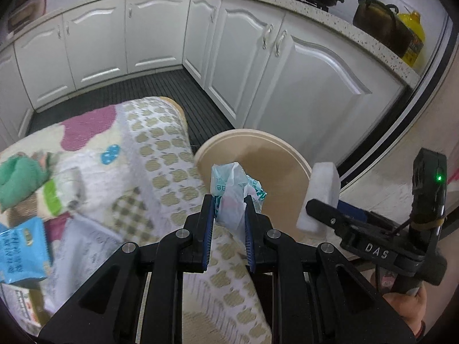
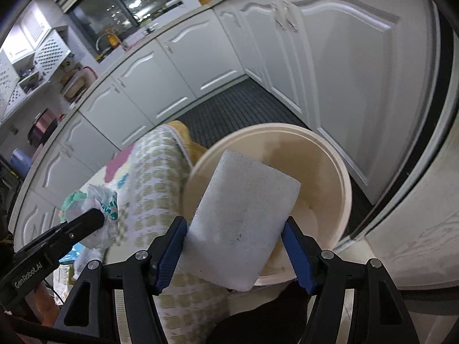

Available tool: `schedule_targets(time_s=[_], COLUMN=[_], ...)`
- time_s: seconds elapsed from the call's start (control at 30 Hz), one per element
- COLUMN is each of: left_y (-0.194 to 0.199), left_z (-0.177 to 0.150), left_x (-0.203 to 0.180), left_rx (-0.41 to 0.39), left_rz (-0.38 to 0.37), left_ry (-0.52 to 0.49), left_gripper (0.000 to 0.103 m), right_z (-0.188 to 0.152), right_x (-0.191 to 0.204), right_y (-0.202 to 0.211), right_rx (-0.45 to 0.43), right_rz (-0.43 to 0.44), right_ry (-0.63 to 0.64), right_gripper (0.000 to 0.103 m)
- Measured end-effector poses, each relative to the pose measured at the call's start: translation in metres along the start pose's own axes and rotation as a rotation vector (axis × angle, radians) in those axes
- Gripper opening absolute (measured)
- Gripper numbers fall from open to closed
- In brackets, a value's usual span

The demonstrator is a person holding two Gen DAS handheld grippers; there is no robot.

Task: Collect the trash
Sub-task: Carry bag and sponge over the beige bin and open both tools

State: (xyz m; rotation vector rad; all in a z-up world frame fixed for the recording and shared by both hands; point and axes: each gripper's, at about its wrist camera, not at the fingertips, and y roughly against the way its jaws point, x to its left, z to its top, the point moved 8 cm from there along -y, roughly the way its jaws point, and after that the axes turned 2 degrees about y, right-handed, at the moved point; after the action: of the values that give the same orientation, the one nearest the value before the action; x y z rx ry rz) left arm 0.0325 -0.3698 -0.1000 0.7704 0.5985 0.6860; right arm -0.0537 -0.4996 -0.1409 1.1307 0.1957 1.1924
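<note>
Left gripper (image 1: 229, 200) clamps my crumpled wrapper (image 1: 235, 183); right gripper (image 2: 233, 239) grips white sponge (image 2: 243, 220) over cream bin (image 2: 341, 183), contents hidden.

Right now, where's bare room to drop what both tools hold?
Free: inside the beige bin, bordered by the tablecloth edge and white cabinets. Crowded: table's left end, with green cloth and blue packet.

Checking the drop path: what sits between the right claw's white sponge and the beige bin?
Nothing: in the right wrist view the white sponge, gripped by the right claw, hangs over the beige bin mouth, with bare space between.
</note>
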Motion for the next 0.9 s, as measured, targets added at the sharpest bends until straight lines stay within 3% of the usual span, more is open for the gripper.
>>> schedule_targets(time_s=[0.3,0.37,0.43,0.5,0.9], left_y=[-0.032,-0.036,-0.036,-0.035,-0.024], left_z=[0.002,0.002,0.003,0.003,0.001], left_x=[-0.005,-0.004,-0.003,-0.001,0.009], left_rx=[0.028,0.030,0.021,0.012,0.002], left_rz=[-0.013,-0.018,-0.032,-0.052,-0.021], left_ry=[0.029,0.037,0.050,0.069,0.092], left_gripper=[0.020,0.032,0.051,0.053,0.053], right_z=[-0.001,-0.002,-0.001,-0.002,-0.006], right_x=[-0.026,-0.027,-0.029,-0.030,-0.026], right_y=[-0.020,-0.023,-0.026,-0.029,-0.029], right_rx=[0.025,0.028,0.030,0.029,0.048], right_rz=[-0.038,-0.040,-0.041,-0.047,-0.051], right_ry=[-0.024,-0.031,-0.038,-0.047,-0.045], right_gripper=[0.066,0.067,0.075,0.083,0.083])
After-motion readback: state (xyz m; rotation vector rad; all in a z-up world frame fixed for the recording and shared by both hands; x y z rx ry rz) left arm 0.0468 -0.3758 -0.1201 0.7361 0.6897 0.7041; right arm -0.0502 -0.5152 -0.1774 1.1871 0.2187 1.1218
